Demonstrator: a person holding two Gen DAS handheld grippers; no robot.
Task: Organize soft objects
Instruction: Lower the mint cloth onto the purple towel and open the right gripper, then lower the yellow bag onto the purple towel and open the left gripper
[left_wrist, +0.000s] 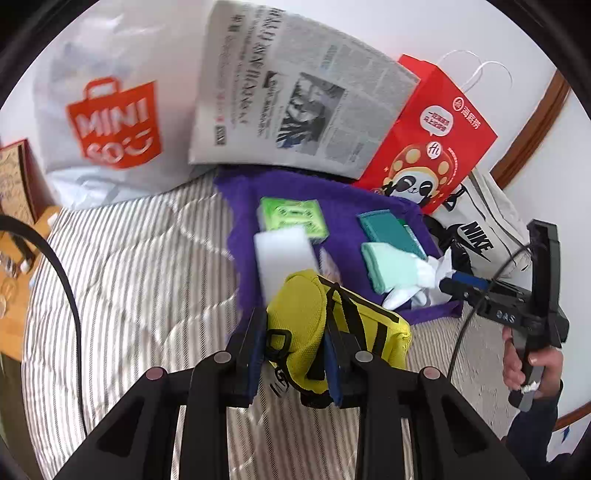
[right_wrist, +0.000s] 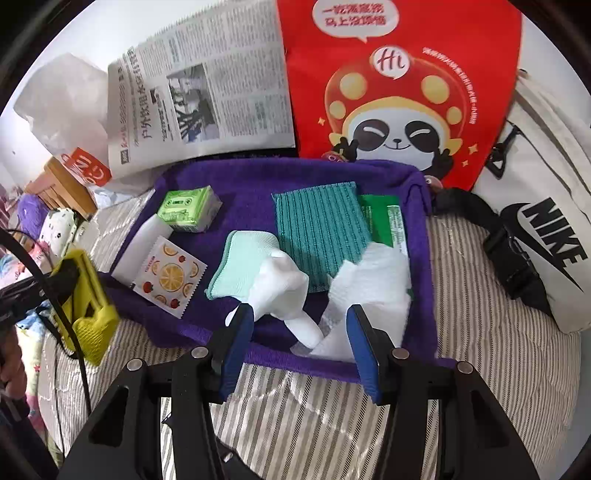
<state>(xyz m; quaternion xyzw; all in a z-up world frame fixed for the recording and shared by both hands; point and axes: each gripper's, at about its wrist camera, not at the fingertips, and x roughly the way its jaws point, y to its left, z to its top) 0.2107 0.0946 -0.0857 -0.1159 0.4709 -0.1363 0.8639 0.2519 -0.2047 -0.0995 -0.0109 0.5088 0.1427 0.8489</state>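
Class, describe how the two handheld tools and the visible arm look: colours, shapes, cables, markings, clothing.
Each tool, left and right, has a black angular frame with round silver bolts and two flat blue-padded fingers. Seen from the left, the right tool carries pale lettering and a thin black cable. The sleeve is dark navy.

Purple towel (right_wrist: 236, 184), yellow pouch (left_wrist: 306, 325), teal ribbed cloth (right_wrist: 321, 229), grey-striped quilt (right_wrist: 480, 350), red panda bag (right_wrist: 399, 92)

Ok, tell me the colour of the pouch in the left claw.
Yellow with black straps; the pouch shows best in the left wrist view.
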